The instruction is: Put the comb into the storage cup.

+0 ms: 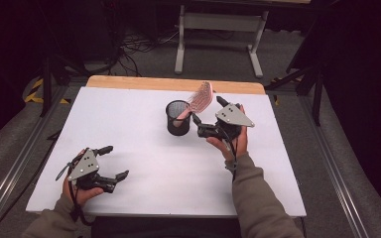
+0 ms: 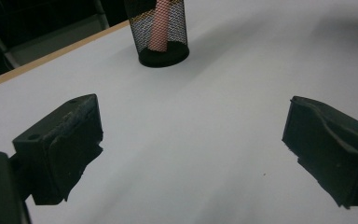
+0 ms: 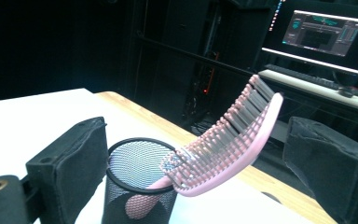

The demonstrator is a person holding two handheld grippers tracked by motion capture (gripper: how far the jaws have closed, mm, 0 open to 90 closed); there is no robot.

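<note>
Pink hairbrush [image 1: 200,99] stands handle-down in the black mesh cup [image 1: 177,118] near the far middle of our white counter [image 1: 144,148], its bristled head leaning out over the rim. Just beside it our right claw [image 1: 207,112] is spread wide, holding nothing. Well apart, near the front edge, our left claw [image 1: 115,161] also gapes, unloaded.
</note>
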